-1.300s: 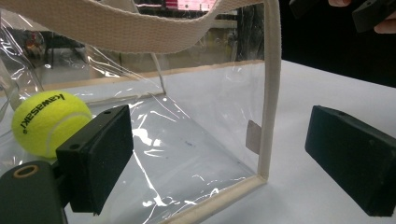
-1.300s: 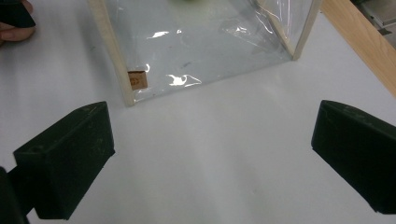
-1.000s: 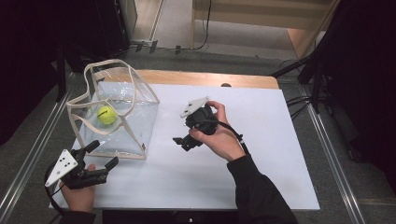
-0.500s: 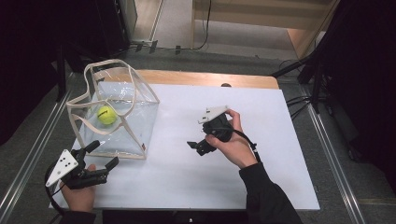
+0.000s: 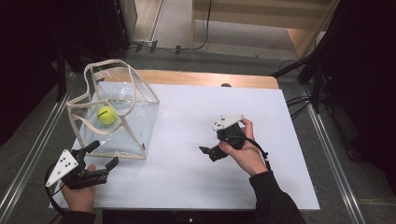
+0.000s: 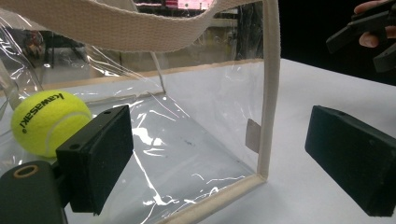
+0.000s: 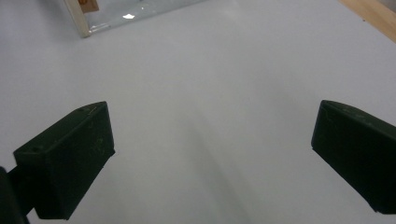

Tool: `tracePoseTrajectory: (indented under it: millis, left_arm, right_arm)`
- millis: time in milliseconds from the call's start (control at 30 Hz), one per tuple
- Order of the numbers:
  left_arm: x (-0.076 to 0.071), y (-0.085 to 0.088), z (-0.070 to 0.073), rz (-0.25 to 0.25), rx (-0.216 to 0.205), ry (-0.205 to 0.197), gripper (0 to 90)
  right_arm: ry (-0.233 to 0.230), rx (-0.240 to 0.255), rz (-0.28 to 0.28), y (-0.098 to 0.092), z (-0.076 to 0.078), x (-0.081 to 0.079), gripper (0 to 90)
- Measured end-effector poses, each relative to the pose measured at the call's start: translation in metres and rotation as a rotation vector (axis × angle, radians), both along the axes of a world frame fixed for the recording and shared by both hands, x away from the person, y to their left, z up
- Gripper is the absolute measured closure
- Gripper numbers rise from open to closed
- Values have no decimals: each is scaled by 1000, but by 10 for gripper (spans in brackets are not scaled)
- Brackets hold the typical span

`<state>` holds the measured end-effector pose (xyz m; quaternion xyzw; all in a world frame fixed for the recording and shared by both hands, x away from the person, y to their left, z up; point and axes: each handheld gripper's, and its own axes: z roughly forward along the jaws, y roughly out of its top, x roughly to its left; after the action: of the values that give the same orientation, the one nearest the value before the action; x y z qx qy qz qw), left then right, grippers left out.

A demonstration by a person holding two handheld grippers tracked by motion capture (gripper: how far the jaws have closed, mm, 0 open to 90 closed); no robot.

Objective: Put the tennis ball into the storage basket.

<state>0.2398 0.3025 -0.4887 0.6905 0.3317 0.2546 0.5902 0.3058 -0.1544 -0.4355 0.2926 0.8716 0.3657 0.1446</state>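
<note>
Two grippers hover over the white table (image 5: 187,186), both with jaws spread wide and empty. The left gripper (image 5: 102,156) sits just before the clear bag (image 5: 116,126), whose yellow tennis ball (image 5: 106,115) lies ahead inside. The right gripper (image 5: 210,152) faces bare tabletop, well apart from the bag.

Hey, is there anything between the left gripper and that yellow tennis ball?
Yes. The tennis ball sits inside the clear bag, and the bag's transparent side wall stands between it and the open left gripper, which is outside, near the bag's front corner.
</note>
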Motion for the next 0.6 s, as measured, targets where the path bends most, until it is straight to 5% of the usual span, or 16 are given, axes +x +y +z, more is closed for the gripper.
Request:
tracePoseTrajectory:
  millis: [600]
  left_arm:
    - [0,0,0,0,5,-2,83]
  right_arm:
    - [8,36,-86,-52,-23,-22,0]
